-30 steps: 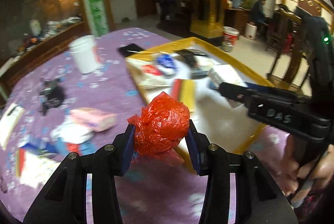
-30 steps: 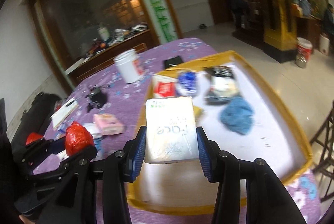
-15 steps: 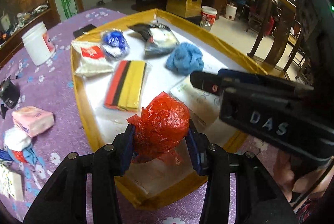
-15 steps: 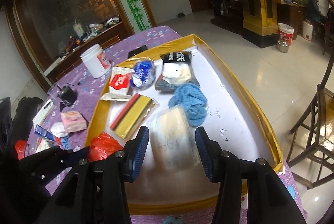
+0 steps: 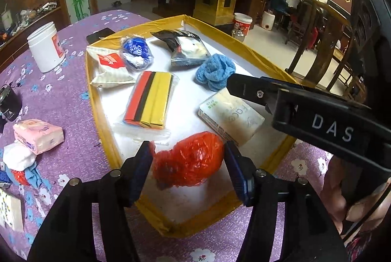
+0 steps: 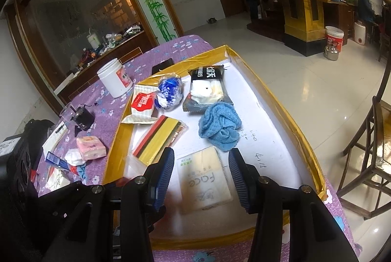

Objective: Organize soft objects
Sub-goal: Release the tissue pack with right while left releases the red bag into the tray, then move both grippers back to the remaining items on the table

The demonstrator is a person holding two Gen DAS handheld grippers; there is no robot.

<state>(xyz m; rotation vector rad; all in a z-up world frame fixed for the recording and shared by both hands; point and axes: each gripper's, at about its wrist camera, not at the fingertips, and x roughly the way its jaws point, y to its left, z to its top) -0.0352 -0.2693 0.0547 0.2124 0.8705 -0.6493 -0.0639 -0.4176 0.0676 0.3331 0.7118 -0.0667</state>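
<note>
A: In the tray (image 5: pixel 266 59), what's lying there?
B: Red bag (image 5: pixel 190 162) between the parted left tool (image 5: pixel 189 165); tissue pack (image 6: pixel 205 180) between the parted right tool (image 6: pixel 201 175). Neither gripped.
A: Crowding them?
B: Blue cloth (image 6: pixel 220 124), striped pack (image 5: pixel 149 99).

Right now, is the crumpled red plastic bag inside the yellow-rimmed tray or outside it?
Inside. The crumpled red plastic bag lies on the white floor of the yellow-rimmed tray, between the open left gripper.
</note>
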